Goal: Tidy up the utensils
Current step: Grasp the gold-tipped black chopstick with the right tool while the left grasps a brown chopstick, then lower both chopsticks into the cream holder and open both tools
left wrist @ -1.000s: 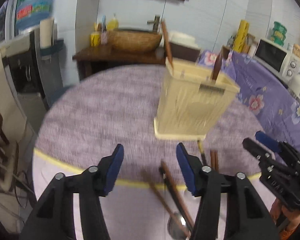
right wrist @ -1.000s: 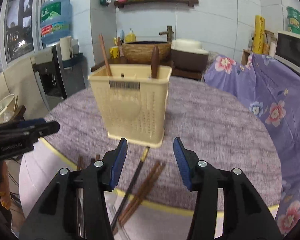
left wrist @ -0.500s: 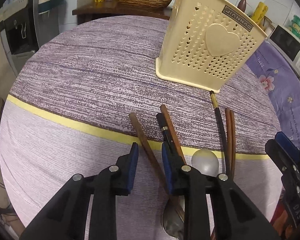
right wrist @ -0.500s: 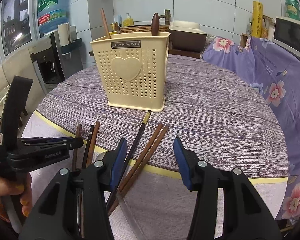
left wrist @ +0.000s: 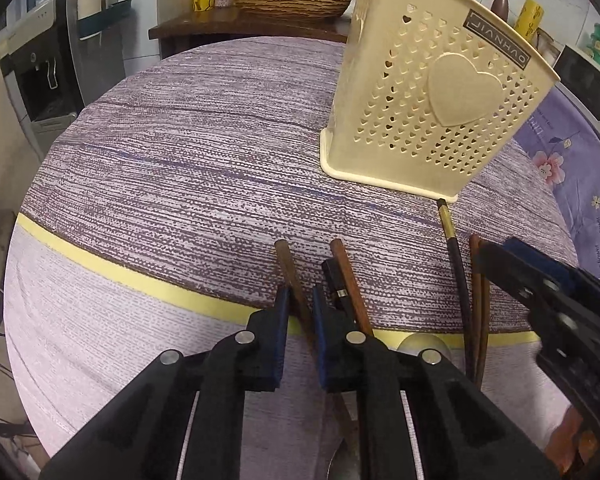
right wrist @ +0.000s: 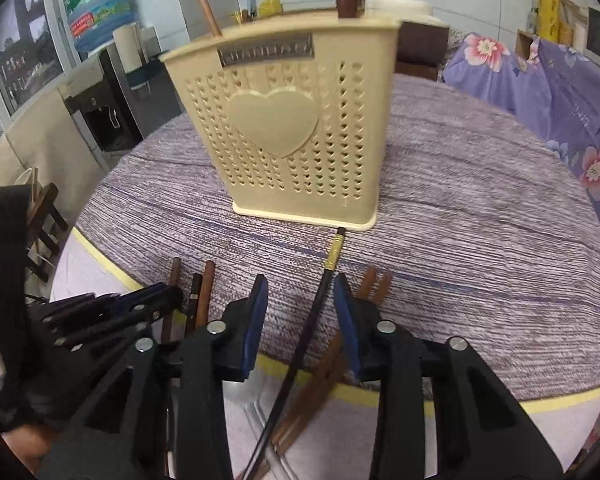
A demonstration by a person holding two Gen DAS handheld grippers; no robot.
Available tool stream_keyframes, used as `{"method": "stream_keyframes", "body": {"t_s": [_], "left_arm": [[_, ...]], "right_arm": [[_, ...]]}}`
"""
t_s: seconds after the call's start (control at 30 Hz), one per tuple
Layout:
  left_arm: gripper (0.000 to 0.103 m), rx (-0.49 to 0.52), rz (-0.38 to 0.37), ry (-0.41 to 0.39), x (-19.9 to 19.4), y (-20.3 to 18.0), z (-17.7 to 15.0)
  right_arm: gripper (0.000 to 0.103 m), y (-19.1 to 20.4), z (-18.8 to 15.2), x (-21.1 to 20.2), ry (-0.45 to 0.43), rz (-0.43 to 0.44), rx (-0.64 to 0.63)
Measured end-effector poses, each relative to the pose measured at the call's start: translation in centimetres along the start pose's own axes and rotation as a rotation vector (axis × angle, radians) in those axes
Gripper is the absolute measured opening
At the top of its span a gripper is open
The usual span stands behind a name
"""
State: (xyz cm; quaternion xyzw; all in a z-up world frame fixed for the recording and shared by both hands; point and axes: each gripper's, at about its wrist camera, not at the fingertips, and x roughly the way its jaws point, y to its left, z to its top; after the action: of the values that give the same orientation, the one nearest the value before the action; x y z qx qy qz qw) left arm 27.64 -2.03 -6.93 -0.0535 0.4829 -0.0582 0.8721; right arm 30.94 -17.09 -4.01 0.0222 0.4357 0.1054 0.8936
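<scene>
Left gripper [left wrist: 300, 300] just closing, clamped on brown chopstick [left wrist: 286, 258]; right gripper [right wrist: 300, 292] narrowing, apart around black chopstick [right wrist: 318, 300], holder [right wrist: 288, 128] at twelve o'clock.

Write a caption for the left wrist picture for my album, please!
Left gripper closing on a brown chopstick near the cream utensil holder.

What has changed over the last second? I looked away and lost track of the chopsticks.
Both tongs came down to the table. The left tongs have just been closing and now pinch a brown chopstick. The right tongs have been closing around the black chopstick, pads not yet touching. The cream holder and the other chopsticks stayed put.
</scene>
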Motion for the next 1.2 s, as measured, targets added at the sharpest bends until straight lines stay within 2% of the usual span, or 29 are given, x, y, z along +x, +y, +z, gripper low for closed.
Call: {"method": "stream_keyframes", "body": {"t_s": [0.23,0.33,0.53,0.7,0.83,1.0,1.2], "left_arm": [[0.013,-0.006,-0.019,0.0,0.1,0.4,0.3],[0.013,-0.001,-0.016,-0.001,0.2,0.4,0.5],[0.012,-0.004,-0.013,-0.002,0.4,0.5,0.9],[0.012,0.005,-0.003,-0.007,0.7,0.4,1.3],[0.012,-0.003,-0.006,-0.008,0.9,0.5,1.5],[0.01,-0.03,-0.031,-0.016,0.9,0.7,1.5],[0.009,-0.042,-0.076,-0.035,0.3,0.7,1.5]], "right_arm": [[0.018,-0.3,0.3,3.1,0.069,0.014,0.065],[0.017,-0.6,0.5,3.5,0.061,-0.027,0.071],[0.017,-1.7,1.0,4.9,0.07,-0.042,0.112],[0.017,-1.2,1.5,5.4,0.066,-0.07,0.081],[0.011,-1.2,1.8,6.0,0.061,-0.094,0.076],[0.008,-2.0,1.9,5.6,0.064,-0.039,0.108],[0.008,-2.3,1.4,2.9,0.01,0.041,0.135]]}}
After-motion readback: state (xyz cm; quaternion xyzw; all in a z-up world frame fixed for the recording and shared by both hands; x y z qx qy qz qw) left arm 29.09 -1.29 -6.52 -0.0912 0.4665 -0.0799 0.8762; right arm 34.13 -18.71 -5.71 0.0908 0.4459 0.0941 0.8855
